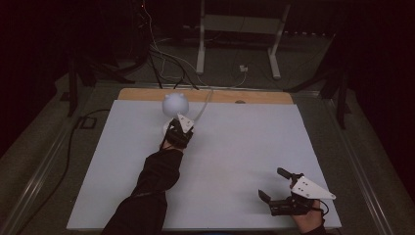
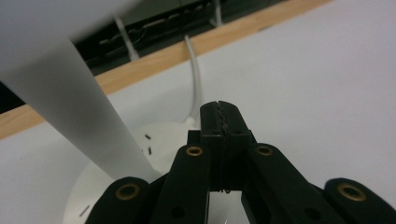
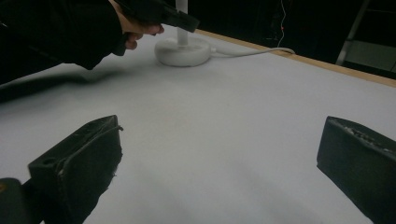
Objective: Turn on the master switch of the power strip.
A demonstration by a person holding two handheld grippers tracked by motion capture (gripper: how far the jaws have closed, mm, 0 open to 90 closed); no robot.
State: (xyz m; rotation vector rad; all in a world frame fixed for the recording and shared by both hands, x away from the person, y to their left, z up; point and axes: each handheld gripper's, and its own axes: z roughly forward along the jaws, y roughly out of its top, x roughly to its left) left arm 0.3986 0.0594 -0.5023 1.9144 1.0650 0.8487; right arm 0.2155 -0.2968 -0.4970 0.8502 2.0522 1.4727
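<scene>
**White lamp at the far edge of a pale board in a dark room**

A pale grey-white board covers most of the table, leaving a strip of bare wood along the far edge. Around it the room is dim: grey floor, dark curtains at the sides, a tangle of cables on the floor beyond the table, and the white legs of a desk frame further back. A black cable runs along the floor at the left.

A small white lamp with a round head stands near the far edge, left of centre. In the right gripper view its round base sits flat on the board, a thin stem rises from it and a white cord trails off over the wooden strip.

The left gripper is at the lamp's base, held by a hand in a black sleeve. In the left gripper view its jaws are pressed together with no gap between them and nothing clamped; the lamp's stem passes just beside them at the left, and the base lies under them.

The right gripper rests low at the near right corner of the board, well apart from the lamp. Its jaws stand wide apart, with bare board between them.
</scene>
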